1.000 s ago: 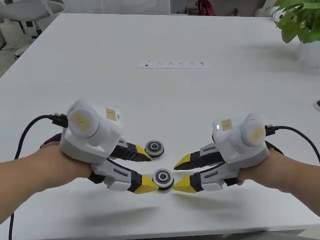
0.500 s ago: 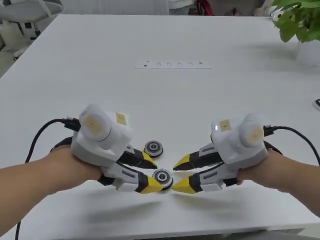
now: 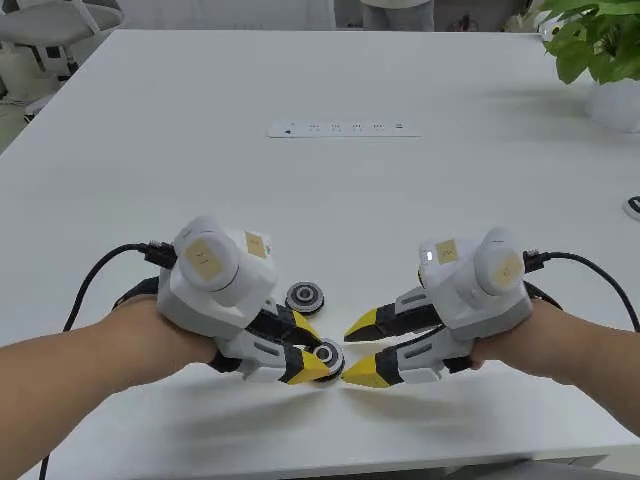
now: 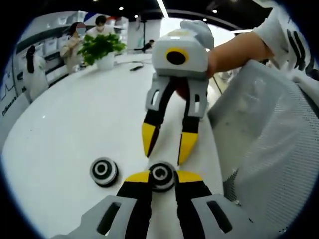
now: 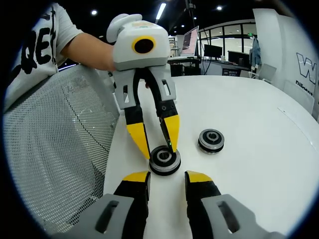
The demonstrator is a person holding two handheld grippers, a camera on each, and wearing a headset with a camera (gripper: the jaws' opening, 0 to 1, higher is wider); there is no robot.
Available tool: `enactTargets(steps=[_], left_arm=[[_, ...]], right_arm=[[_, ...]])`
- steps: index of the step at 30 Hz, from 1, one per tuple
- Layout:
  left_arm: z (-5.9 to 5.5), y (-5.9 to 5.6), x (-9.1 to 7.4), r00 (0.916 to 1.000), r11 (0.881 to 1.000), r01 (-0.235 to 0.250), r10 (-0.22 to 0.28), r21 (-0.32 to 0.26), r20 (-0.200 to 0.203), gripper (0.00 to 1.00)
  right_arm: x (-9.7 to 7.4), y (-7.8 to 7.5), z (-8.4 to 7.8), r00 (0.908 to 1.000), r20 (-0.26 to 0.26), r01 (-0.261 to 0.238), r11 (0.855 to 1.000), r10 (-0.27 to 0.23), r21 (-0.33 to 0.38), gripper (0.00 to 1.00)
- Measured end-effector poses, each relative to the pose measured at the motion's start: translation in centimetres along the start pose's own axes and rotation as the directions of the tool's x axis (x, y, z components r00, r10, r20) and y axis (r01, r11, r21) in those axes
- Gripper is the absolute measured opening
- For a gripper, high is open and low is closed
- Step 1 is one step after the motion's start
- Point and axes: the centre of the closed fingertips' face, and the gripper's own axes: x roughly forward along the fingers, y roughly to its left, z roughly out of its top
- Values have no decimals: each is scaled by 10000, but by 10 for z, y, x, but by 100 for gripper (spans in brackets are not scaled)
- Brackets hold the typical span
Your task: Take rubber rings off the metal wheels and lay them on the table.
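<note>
Black rubber rims the near wheel point(image 3: 326, 354), which lies flat on the white table point(image 3: 200, 130) close to its near edge. The left gripper point(image 3: 312, 350) comes in from the left, and its yellow-tipped jaws are clamped against the wheel's two sides. The right gripper point(image 3: 350, 355) faces it from the right with its jaws apart. Their tips are just beside the wheel, with no clear contact. The far wheel point(image 3: 305, 297), also rimmed in black rubber, lies flat just beyond and slightly left, apart from both grippers. Well beyond are a socket strip point(image 3: 340, 129) and, at the far right, a plant point(image 3: 595, 40).
</note>
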Motion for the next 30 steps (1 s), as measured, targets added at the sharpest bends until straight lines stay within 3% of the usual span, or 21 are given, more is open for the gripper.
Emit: enactTargets(steps=[12, 30], left_arm=[[1, 2, 3, 9994, 9972, -335, 330, 662, 80, 14], [-1, 3, 1, 9985, 9968, -546, 550, 590, -57, 13]], right_arm=[[3, 1, 2, 10000, 59, -39, 10000, 39, 11, 24], [7, 3, 5, 9999, 121, -110, 9996, 106, 264, 23]])
